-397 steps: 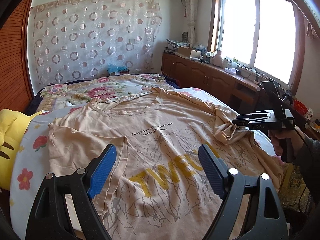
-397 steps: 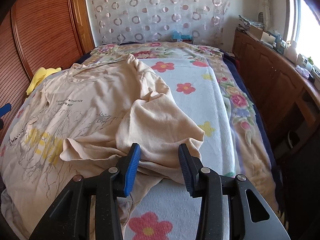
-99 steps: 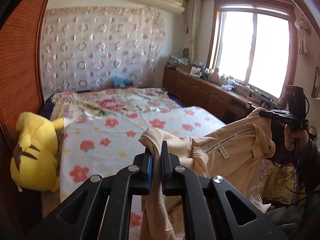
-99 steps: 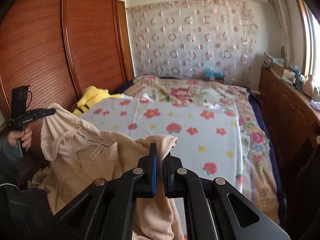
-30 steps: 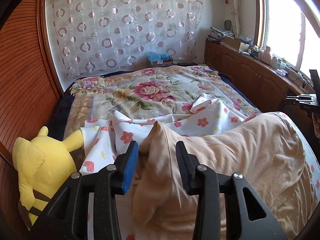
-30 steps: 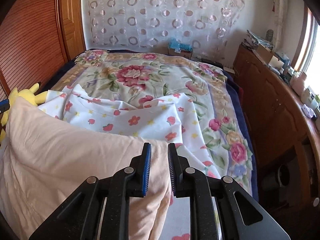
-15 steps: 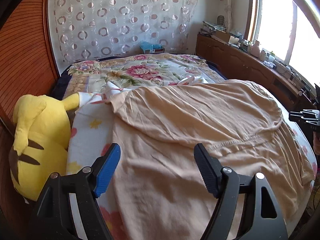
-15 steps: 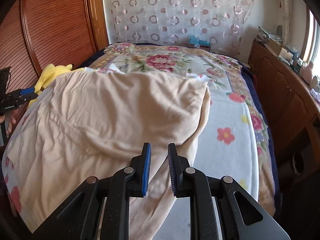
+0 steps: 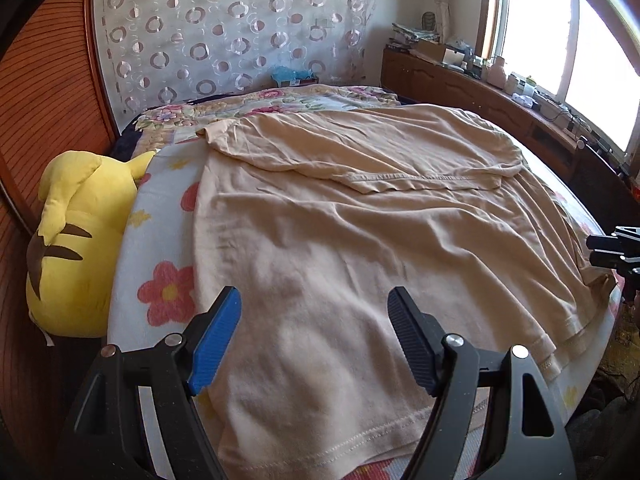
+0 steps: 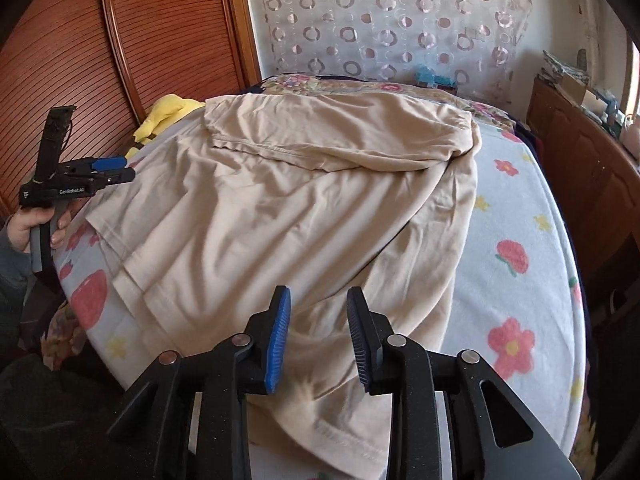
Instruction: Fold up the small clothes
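A beige T-shirt (image 9: pixel 360 220) lies spread, plain side up, over the flowered bed; its far part is folded back toward me, with a hem seam showing. It also shows in the right wrist view (image 10: pixel 300 208). My left gripper (image 9: pixel 314 332) is wide open and empty, just above the shirt's near part. My right gripper (image 10: pixel 316 332) is open and empty above the shirt's near right edge. The left gripper also shows from the side at the left of the right wrist view (image 10: pixel 116 170).
A yellow plush toy (image 9: pixel 76 240) lies at the bed's left edge by the wooden wardrobe (image 10: pixel 120 40). A wooden sideboard (image 9: pixel 460 84) with small items runs under the window on the right. The flowered blanket (image 10: pixel 516 240) lies bare right of the shirt.
Both grippers, which held the shirt aloft seconds ago, have let it go on the bed and drawn back. Over the last half second the right gripper's jaws have opened wider.
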Motion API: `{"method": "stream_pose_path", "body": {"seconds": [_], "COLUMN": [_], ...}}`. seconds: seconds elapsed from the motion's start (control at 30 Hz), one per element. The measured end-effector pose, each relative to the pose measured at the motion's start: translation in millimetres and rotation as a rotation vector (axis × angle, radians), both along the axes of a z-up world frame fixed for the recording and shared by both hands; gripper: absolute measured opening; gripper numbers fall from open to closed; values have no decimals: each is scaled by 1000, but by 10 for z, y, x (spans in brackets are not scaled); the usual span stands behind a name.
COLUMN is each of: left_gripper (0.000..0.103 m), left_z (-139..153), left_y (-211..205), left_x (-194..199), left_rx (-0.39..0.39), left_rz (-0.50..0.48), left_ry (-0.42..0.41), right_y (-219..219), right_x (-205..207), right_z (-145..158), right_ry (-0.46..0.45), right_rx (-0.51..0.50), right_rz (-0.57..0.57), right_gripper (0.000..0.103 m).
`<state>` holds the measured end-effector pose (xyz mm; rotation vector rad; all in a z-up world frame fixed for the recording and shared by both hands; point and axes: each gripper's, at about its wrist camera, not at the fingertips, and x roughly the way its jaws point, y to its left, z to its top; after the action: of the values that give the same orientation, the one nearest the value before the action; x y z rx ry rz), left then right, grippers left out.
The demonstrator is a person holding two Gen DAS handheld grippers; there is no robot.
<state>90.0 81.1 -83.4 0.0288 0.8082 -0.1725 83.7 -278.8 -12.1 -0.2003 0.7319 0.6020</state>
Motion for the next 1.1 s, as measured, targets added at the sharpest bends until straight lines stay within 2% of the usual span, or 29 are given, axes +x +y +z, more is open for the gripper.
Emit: {"method": "stream_pose_path", "body": {"seconds": [0.13,0.3,0.37,0.4,0.47,0.57,0.8,0.9,1.0,1.1], "left_gripper": [77,77,77,77,77,77,77,77,77,77], "left_z": [-51,-95,-113,-126,-155,-205,-249,-251,-249,-243], "left_y": [-46,-28,-17,-10,6,20,9,12,9,18], "left_x": [-92,-113,-108,-105,-99,-96,-123,-122,-121,-118], "left_rx": [-10,-28,-27,-30,-33,-24,-12,-8,-5,-6], "left_rz": [-14,-5,1,4,9,17,24,27,27,30], "left_ry": [5,15,20,25,36,46,41,40,40,40], "right_y": [6,-78,-205,-287,-460,-813,-1632,-1823,-1914,-1962], "right_x": [-191,-246,-230,-246,-329,-450,-560,-539,-538,-546], "right_z": [-12,-170,-166,-143,-47,72,88,96,188,293], "right_ry": [-11,-27,-29,-33,-58,-79,-52,-54,-80,-100], "right_rx": [13,-74,-70,-58,-17,3,-41,-52,-74,-58], "right_rz": [39,18,-5,-6,-13,-86,-280,-335,-397,-410], "right_gripper": [37,37,17,4,4,3,4,4,12,13]}}
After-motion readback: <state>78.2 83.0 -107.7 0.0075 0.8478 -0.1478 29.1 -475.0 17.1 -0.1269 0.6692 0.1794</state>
